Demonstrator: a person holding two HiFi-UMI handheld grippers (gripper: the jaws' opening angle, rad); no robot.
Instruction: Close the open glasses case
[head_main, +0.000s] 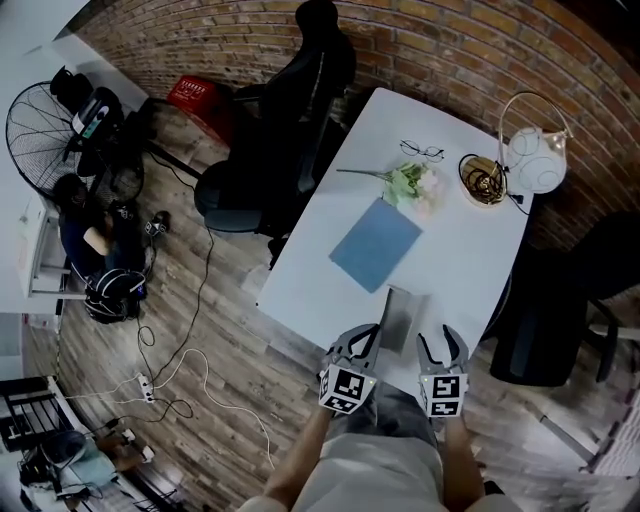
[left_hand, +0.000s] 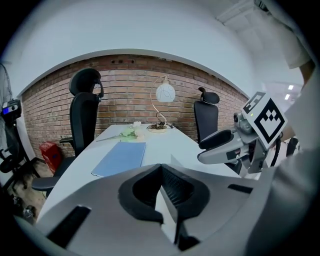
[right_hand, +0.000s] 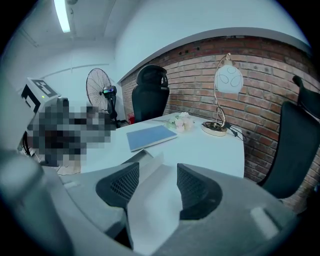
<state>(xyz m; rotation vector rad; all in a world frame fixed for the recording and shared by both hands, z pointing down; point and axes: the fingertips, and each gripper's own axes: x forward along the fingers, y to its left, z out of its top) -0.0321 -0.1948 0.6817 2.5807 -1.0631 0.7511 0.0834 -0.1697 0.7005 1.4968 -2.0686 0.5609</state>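
The grey glasses case (head_main: 402, 316) lies unfolded at the near edge of the white table (head_main: 470, 250). My left gripper (head_main: 358, 338) is at the case's left edge. In the left gripper view its jaws (left_hand: 162, 200) stand almost together, pinching a thin pale flap of the case (left_hand: 167, 210). My right gripper (head_main: 442, 345) is at the case's right side. Its jaws (right_hand: 152, 192) stand wide apart, with a raised, folded part of the case (right_hand: 145, 167) between them. I cannot tell whether the pads touch it.
A blue notebook (head_main: 376, 244) lies beyond the case. Farther back are white flowers (head_main: 412, 184), a pair of glasses (head_main: 423, 151) and a lamp (head_main: 533, 158). Black office chairs (head_main: 285, 120) stand at the table's left and right (head_main: 545, 320). Cables (head_main: 175, 385) trail over the wooden floor.
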